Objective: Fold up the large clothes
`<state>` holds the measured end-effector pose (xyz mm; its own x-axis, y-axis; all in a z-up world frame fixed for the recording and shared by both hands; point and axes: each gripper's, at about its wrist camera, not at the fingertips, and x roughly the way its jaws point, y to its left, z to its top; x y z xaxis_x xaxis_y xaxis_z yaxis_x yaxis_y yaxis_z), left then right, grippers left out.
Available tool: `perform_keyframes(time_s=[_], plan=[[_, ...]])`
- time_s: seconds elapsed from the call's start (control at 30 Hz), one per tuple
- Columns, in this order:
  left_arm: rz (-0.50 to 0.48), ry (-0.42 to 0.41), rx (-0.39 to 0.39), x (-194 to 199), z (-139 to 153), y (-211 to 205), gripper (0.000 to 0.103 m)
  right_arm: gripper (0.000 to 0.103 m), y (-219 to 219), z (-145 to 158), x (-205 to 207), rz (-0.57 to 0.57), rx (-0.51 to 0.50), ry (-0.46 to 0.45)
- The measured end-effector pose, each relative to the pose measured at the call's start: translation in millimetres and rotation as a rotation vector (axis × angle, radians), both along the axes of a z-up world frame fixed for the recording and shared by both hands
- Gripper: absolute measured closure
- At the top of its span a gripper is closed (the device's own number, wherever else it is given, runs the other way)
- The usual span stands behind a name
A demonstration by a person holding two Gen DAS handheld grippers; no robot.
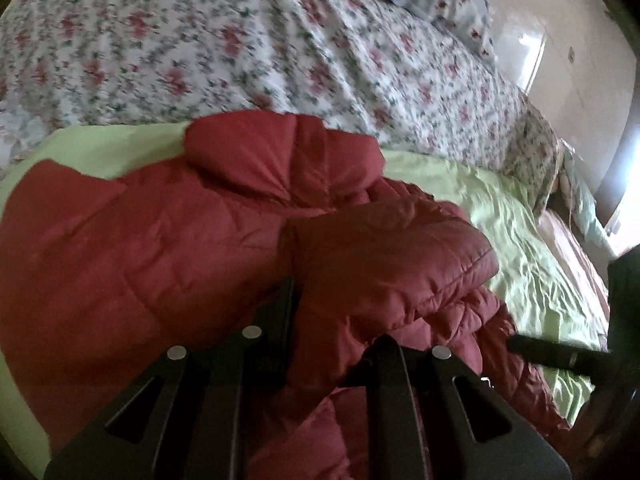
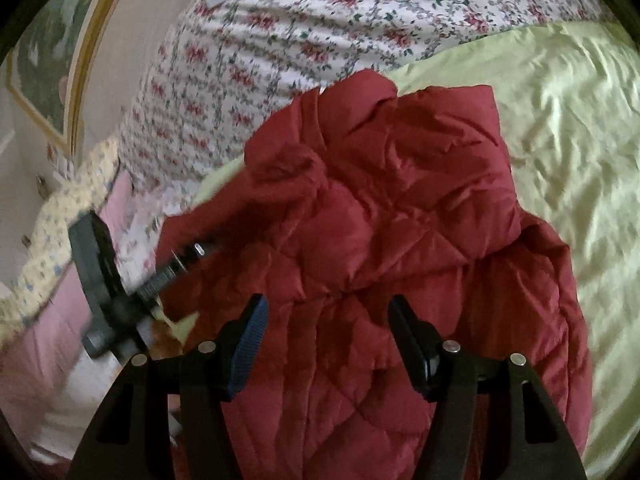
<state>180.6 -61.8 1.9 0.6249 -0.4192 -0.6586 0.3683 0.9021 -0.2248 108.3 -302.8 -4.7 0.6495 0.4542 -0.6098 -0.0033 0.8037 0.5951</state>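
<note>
A dark red quilted puffer jacket (image 1: 160, 232) lies on a pale green sheet (image 1: 520, 220). My left gripper (image 1: 336, 320) is shut on a thick fold of the jacket's edge (image 1: 384, 264), which bulges up between its fingers. In the right wrist view the jacket (image 2: 380, 184) fills the middle, partly folded over itself. My right gripper (image 2: 326, 320) is open just above the jacket, its fingers (image 2: 252, 328) wide apart with nothing between them. The left gripper's body (image 2: 104, 280) shows at the jacket's left edge in the right wrist view.
A floral quilt (image 1: 240, 40) is heaped behind the jacket along the bed. The green sheet (image 2: 560, 140) spreads to the right. A pink and yellow floral bed edge (image 2: 52, 248) and a framed picture (image 2: 48, 60) on the wall lie to the left.
</note>
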Motion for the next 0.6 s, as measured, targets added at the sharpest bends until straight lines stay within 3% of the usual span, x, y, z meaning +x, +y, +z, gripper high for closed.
perform_keyframes(time_s=[0.23, 0.4, 0.43, 0.53, 0.6], plan=[[-0.040, 0.011, 0.038, -5, -15, -26, 0.091, 0.038, -19, -7, 42, -0.005, 0.213, 0.015], [-0.049, 0.013, 0.045, -7, -18, -28, 0.091, 0.038, -18, -30, 83, 0.017, 0.358, 0.074], [-0.048, 0.016, 0.041, -6, -18, -27, 0.091, 0.041, -16, -35, 90, 0.016, 0.373, 0.085], [-0.052, 0.056, 0.055, -2, -21, -26, 0.081, 0.085, -11, -42, 99, 0.014, 0.359, 0.100], [-0.076, 0.092, 0.043, -2, -22, -23, 0.070, 0.088, -10, -37, 100, 0.006, 0.321, 0.073]])
